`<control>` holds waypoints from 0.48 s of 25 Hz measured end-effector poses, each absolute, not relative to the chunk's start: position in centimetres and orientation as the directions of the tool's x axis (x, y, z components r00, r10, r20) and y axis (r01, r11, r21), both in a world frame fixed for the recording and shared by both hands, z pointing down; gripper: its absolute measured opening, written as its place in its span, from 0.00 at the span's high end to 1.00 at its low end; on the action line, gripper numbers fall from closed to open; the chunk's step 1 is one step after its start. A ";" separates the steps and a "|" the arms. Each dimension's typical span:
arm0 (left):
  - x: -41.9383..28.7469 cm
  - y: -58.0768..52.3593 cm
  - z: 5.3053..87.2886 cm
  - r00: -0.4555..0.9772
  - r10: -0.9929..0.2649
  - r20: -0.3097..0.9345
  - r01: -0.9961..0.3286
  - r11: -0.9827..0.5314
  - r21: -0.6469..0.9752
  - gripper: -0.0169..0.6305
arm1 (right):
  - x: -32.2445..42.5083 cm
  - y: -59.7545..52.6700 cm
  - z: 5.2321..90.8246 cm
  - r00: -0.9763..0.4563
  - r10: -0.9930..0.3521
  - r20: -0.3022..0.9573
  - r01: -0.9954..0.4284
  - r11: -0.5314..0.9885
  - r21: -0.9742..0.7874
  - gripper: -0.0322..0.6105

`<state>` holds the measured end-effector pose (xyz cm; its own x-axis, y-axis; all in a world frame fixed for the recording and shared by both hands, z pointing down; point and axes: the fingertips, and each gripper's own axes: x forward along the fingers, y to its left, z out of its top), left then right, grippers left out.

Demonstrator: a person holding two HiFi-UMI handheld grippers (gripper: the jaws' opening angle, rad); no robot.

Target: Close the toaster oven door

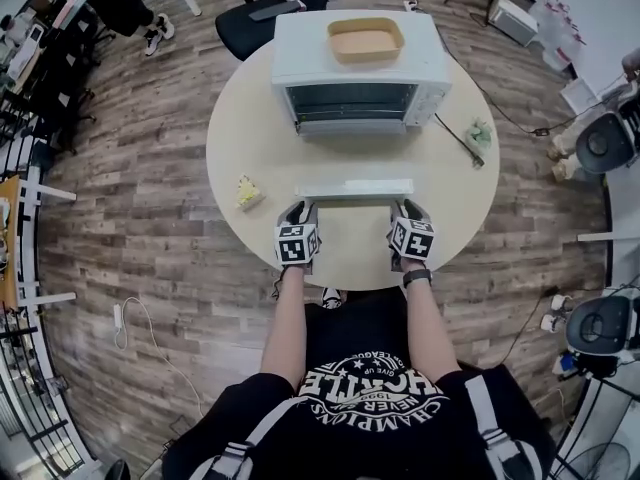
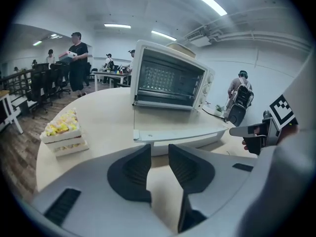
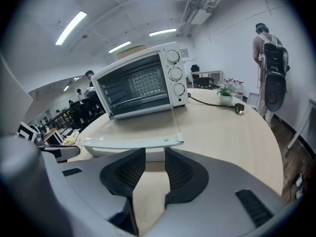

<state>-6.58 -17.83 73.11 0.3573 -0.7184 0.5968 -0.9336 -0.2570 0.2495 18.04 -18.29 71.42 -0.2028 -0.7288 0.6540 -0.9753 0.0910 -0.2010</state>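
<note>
**A:** How far along is the closing?

**B:** Not begun, by my reading. The toaster oven (image 1: 360, 68) stands at the far side of the round bench (image 1: 250, 118). Its door (image 1: 354, 188) is fully down and lies about level, with its front edge toward the person.

**A:** And the tools?

**B:** The left tool (image 1: 298, 208) and the right tool (image 1: 408, 211) sit just short of that front edge, one near each end of it. In the left gripper view the jaws stand a little apart with only bare bench between them. The right gripper view shows the same. Neither tool holds anything, and I see neither one touching the door.

**A:** So what's left?

**B:** All of it, I'd say. A tool has to get under or onto the front edge, swing the door up on its hinge, and press it until it meets the oven's face.

**A:** Anything in the way?

**B:** A slice of cake (image 1: 248, 192) lies on the bench to the left of the door, apart from it. A shallow tray (image 1: 365, 40) rests on the oven's top. Neither looks to be in the door's path.
</note>
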 end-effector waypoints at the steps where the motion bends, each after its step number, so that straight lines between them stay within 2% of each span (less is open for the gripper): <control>1: -6.6 -18.0 73.5 0.353 -0.715 0.603 -0.935 -0.248 0.253 0.80 | 18.1 -18.5 71.7 -0.203 -0.725 0.659 -0.975 0.090 -0.201 0.74; 12: -7.6 -19.1 75.5 0.323 -0.705 0.631 -0.944 -0.195 0.265 0.80 | 18.2 -19.4 73.9 -0.189 -0.684 0.704 -0.980 0.088 -0.178 0.74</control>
